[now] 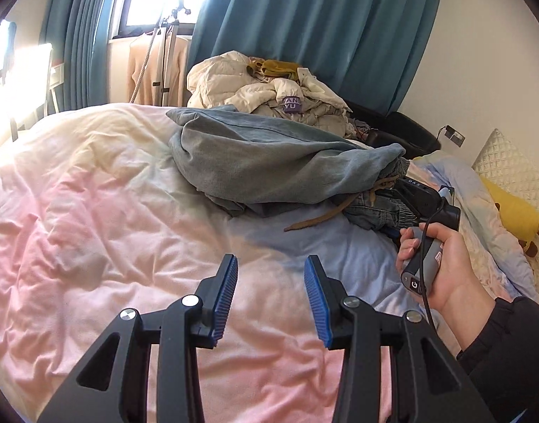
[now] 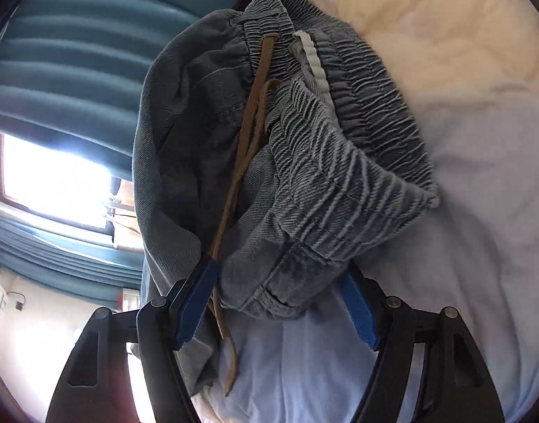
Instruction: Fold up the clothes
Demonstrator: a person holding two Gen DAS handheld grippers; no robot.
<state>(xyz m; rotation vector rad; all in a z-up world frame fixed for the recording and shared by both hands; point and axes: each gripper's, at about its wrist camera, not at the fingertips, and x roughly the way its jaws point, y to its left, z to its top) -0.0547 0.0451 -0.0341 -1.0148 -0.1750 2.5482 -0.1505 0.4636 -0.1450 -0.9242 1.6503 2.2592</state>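
Observation:
A crumpled pair of grey-blue denim trousers [image 1: 269,162] with an elastic waistband [image 2: 340,183] and a brown drawstring [image 2: 241,162] lies on the bed. My left gripper [image 1: 271,275] is open and empty, hovering over the duvet in front of the trousers. My right gripper [image 2: 280,282] is rolled sideways at the waistband end; its jaws are wide apart with a fold of waistband denim between them, not clamped. In the left wrist view the right gripper's body [image 1: 428,204] is held by a hand [image 1: 442,268] at the trousers' right end.
The bed has a pink, cream and pale blue duvet [image 1: 111,229]. A heap of cream clothes [image 1: 266,88] sits behind the trousers. Teal curtains [image 1: 322,28] and a window are at the back. A yellow plush toy [image 1: 512,211] and a quilted headboard are at the right.

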